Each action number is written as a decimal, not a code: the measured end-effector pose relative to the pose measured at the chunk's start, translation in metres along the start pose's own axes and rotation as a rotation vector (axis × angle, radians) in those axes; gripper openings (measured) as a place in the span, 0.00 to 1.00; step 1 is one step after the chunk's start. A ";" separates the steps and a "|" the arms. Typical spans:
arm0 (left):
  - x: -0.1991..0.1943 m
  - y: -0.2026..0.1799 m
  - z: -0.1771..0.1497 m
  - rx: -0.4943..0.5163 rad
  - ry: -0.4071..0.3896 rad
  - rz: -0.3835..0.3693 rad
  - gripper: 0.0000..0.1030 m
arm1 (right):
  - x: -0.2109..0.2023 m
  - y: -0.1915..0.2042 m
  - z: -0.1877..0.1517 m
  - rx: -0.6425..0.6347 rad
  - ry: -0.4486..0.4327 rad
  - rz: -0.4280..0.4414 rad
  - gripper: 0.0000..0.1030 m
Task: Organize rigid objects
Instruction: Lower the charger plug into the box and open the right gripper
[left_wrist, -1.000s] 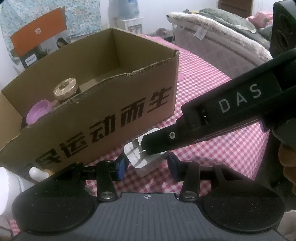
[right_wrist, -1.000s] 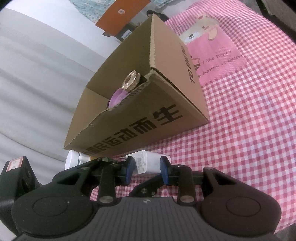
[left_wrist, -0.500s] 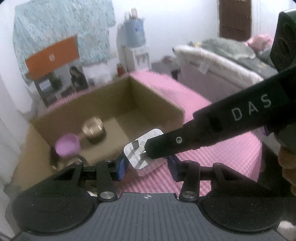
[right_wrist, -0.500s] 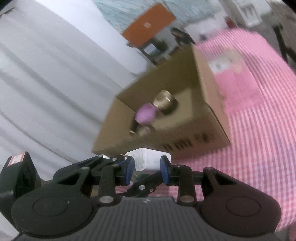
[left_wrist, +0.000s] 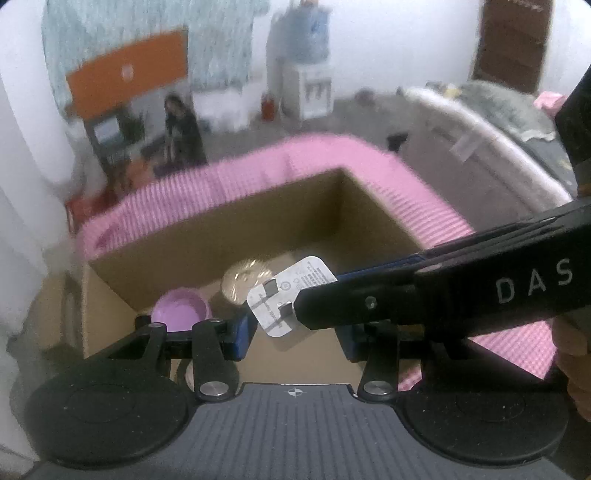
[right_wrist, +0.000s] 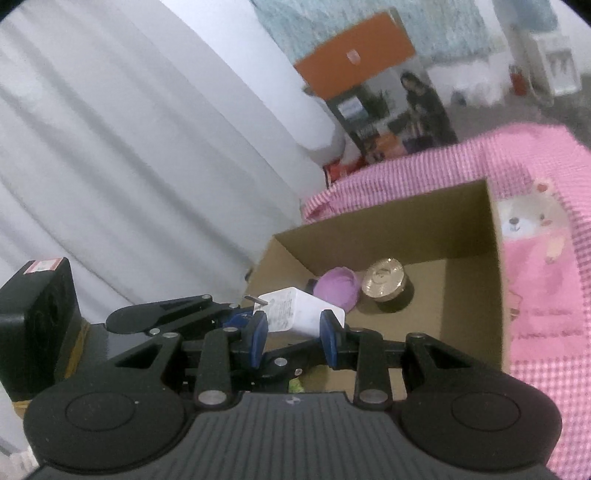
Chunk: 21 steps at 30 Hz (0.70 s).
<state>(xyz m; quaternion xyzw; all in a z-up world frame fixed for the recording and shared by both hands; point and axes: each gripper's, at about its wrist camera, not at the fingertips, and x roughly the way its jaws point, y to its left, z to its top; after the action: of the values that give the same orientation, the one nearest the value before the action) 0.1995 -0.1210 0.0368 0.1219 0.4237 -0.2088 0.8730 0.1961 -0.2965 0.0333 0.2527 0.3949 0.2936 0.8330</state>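
Now white charger (right_wrist: 301, 312) sits between right claw (right_wrist: 294, 339) pads (above box (right_wrist: 472, 295)).

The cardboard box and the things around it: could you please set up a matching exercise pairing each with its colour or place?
Things:
1. white charger
2. round cap
3. gold-lidded jar
4. tablecloth

Descriptions:
A. pink checked, under the cardboard box
B. purple, inside the box
C. held in the right tool
D. inside the box, beside the purple item

Pairs: 1-C, 2-B, 3-D, 4-A
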 end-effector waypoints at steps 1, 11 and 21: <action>0.009 0.005 0.001 -0.010 0.029 -0.006 0.44 | 0.009 -0.005 0.004 0.014 0.024 0.001 0.33; 0.074 0.038 0.004 -0.101 0.240 -0.053 0.44 | 0.078 -0.053 0.026 0.129 0.225 -0.009 0.33; 0.099 0.048 -0.001 -0.145 0.355 -0.085 0.48 | 0.112 -0.070 0.024 0.157 0.317 -0.052 0.35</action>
<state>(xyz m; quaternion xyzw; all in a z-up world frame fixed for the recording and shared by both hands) 0.2755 -0.1040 -0.0402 0.0757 0.5896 -0.1899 0.7814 0.2934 -0.2731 -0.0554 0.2575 0.5496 0.2766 0.7451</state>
